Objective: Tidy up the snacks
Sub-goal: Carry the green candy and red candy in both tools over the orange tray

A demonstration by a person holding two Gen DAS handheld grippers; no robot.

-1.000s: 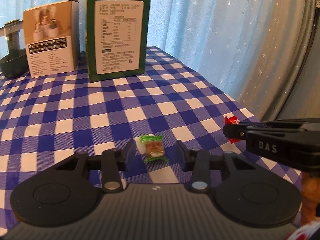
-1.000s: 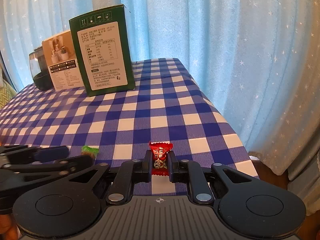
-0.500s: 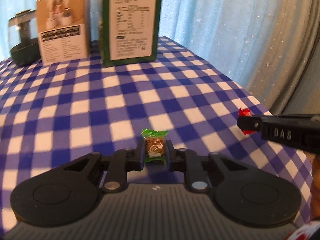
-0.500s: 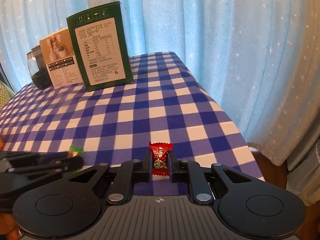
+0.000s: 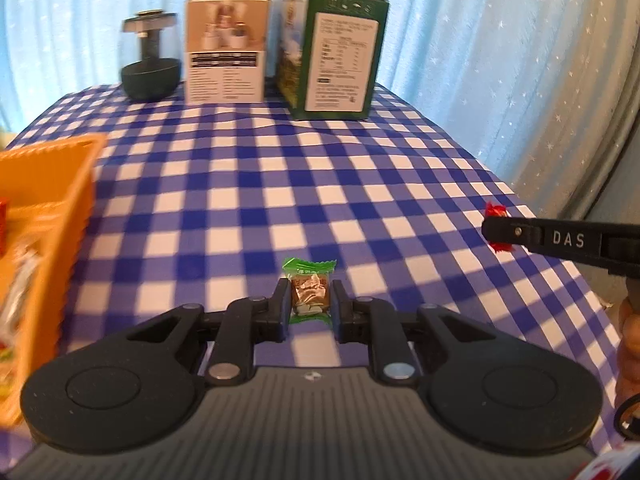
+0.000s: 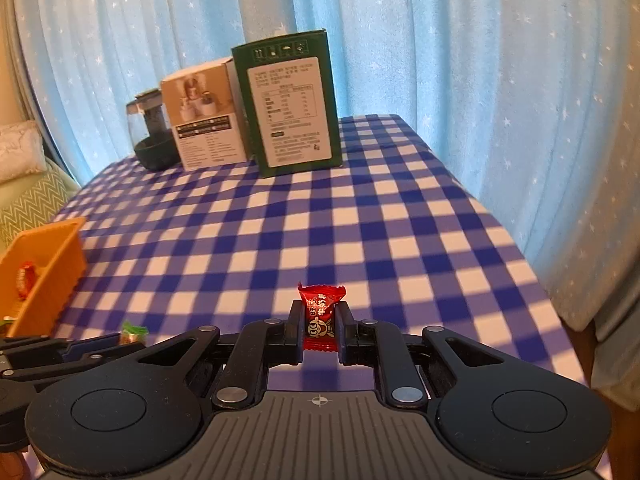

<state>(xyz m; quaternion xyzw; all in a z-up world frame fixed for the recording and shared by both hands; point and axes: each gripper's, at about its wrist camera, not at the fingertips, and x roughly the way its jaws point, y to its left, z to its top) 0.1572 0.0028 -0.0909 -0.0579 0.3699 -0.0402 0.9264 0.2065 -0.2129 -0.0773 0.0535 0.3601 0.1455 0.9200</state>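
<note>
My left gripper (image 5: pixel 310 304) is shut on a green-wrapped candy (image 5: pixel 309 294) and holds it above the blue checked tablecloth (image 5: pixel 280 200). My right gripper (image 6: pixel 320 326) is shut on a red-wrapped candy (image 6: pixel 320 318), also held above the cloth. The red candy shows at the right in the left wrist view (image 5: pixel 495 227), and the green candy shows low left in the right wrist view (image 6: pixel 134 331). An orange basket (image 5: pixel 48 216) with several snacks inside stands at the left; it also shows in the right wrist view (image 6: pixel 48 264).
At the table's far edge stand a green carton (image 5: pixel 340 54), a white and tan box (image 5: pixel 225 50) and a dark glass jar (image 5: pixel 150 60). Blue starred curtains hang behind and to the right. The table's right edge (image 5: pixel 560 240) drops off near my right gripper.
My left gripper closed on the green candy and lifted it off the cloth. Both grippers swung left, bringing the orange basket into view. The right gripper kept its hold on the red candy.
</note>
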